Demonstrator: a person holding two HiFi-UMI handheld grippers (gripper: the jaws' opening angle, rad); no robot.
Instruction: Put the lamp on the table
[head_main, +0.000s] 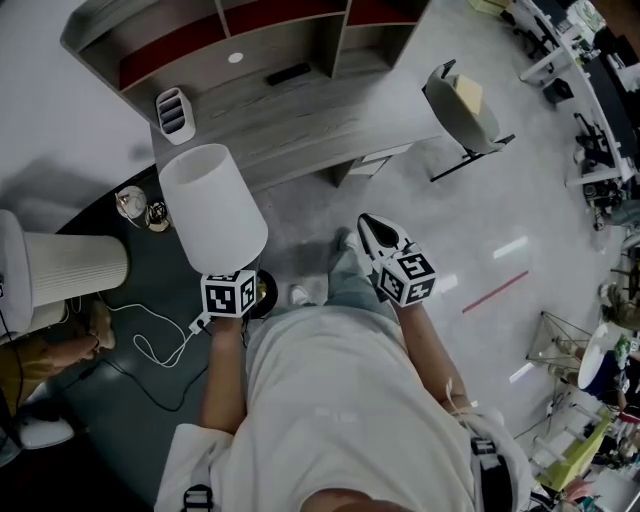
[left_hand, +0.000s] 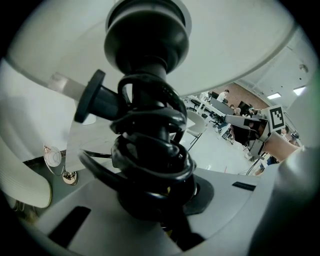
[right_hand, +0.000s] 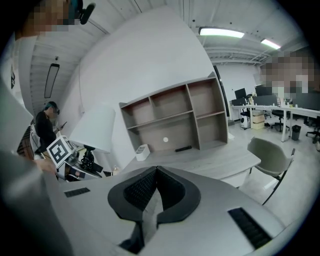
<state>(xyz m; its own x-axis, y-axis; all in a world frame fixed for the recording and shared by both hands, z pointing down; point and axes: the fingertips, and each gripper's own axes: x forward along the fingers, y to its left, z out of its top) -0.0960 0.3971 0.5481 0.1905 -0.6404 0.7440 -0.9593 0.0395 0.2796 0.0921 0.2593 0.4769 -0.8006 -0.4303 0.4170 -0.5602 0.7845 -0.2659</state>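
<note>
The lamp (head_main: 212, 205), with a white tapered shade and a black stem wound with black cable, is up in the air in front of the person. It has not been set down on the bench (head_main: 330, 120). From the head view its shade covers part of the bench's near left corner, and its lower end hangs over the floor. The left tongs (head_main: 240, 283) are clamped narrowly on the stem just under the shade. In the left gripper view the stem and its coils fill the gap between the two grey jaws, and the shade spreads overhead. A white cord (head_main: 150, 340) trails from beside the left tongs across the dark floor covering.

The right tongs (right_hand: 156, 175) are off to the lamp's right, well apart from it. Their black ribbed pads are pressed together with nothing between them, and they point toward the bench and its shelf unit (right_hand: 175, 120).

A small white slotted box (head_main: 175, 113) stands on the bench near the shade. A second ribbed white shade (head_main: 70, 265) stands at the far left, and a grey chair (head_main: 465, 115) stands at the bench's right end.
</note>
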